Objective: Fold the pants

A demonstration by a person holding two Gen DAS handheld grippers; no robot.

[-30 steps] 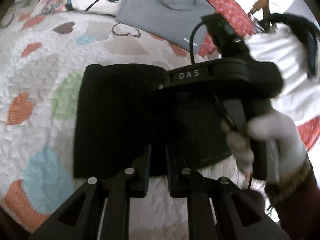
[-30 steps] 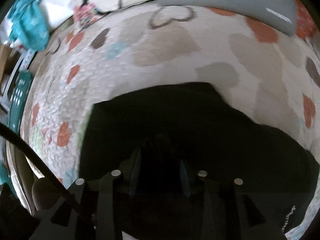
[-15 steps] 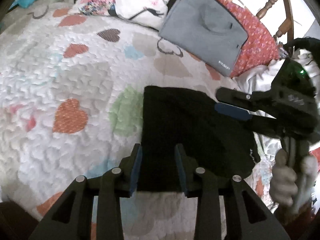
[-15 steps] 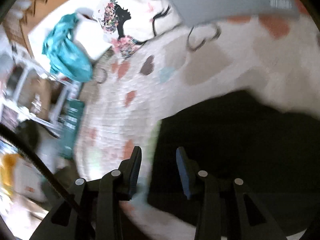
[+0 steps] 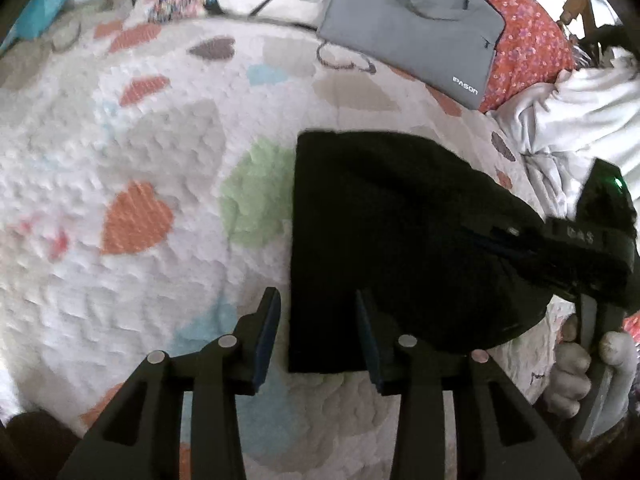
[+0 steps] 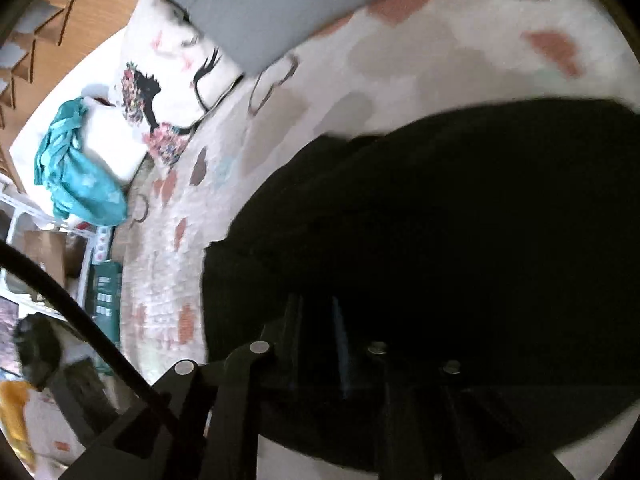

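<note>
The heart-print quilt [image 5: 132, 152] is serving as the folding surface; the black pants [image 5: 384, 232] are lying on it as a compact folded stack; the left gripper [image 5: 318, 332] is straddling their near corner, jaws having just been opening, pads clear; the right gripper [image 6: 316, 320], jaws having just been closing, is pressing over dark cloth, grip unclear; the grey sleeve [image 5: 416, 24] is reading "IPASON".

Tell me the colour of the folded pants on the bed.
Black pants; they show best in the left wrist view.
</note>
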